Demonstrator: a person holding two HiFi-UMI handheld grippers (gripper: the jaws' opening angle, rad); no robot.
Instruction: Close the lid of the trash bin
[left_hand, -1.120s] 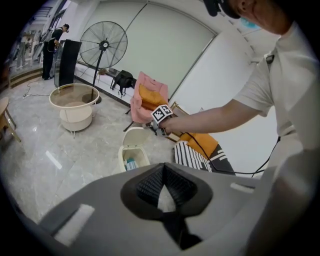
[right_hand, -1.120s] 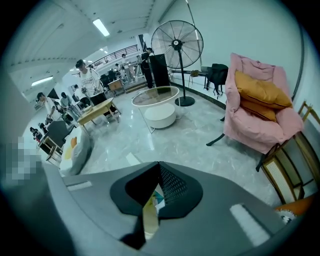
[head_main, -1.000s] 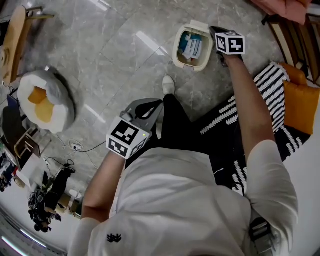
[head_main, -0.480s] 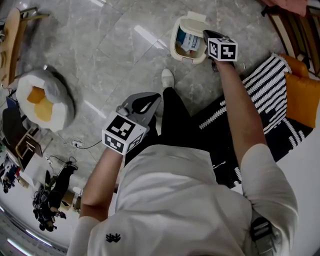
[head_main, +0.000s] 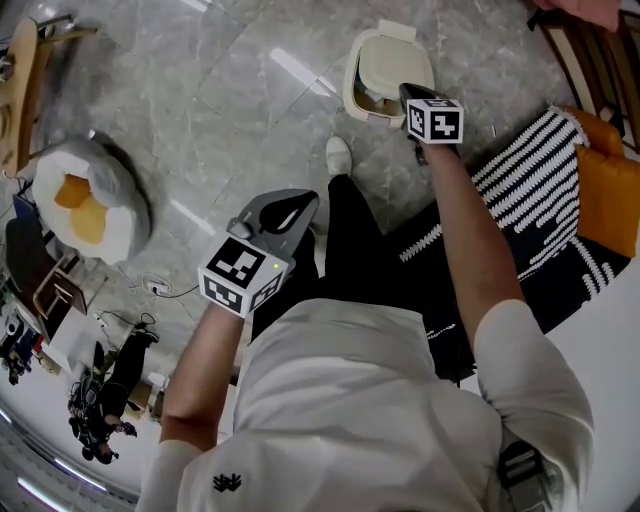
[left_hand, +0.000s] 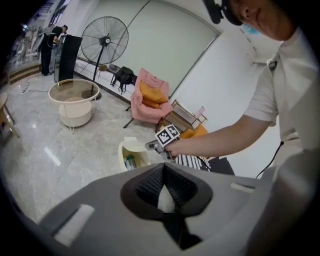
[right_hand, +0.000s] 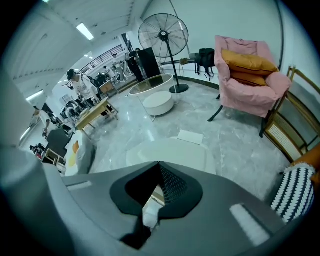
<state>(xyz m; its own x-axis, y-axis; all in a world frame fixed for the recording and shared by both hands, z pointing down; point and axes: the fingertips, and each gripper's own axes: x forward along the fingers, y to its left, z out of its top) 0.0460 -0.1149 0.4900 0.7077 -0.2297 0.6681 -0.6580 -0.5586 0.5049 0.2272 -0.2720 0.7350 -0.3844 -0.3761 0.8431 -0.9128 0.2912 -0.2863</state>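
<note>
The trash bin (head_main: 349, 82) is a cream tub with rounded corners, standing upright on the grey marble floor (head_main: 200, 100), just off the far end of the black-and-white striped rug (head_main: 530, 165) and not touching it; its lid (head_main: 395, 58), the same cream with a small tab at the hinged far side, lies tilted low over the mouth but is not shut; a dark wedge is open along the side turned away from the rug, and the left gripper view shows some packaging (left_hand: 130, 161) inside; the right gripper (head_main: 405, 92) is held out at the end of a straight arm to the lid's edge on the rug side, its marker cube (head_main: 434, 120) uppermost; whether its tips press on the lid or hang just above it cannot be told; its jaws are drawn together at the tips with nothing clamped between them, and in its own view the lid's broad top lies directly ahead of them; the left gripper (head_main: 300, 207) is held well off the rug and well apart from the bin, close to the person's dark trouser leg (head_main: 350, 240), its jaws likewise closed at the tips and empty, bare floor showing through the small gap behind them; a white shoe (head_main: 338, 155) stands on the floor off the rug's edge.
</note>
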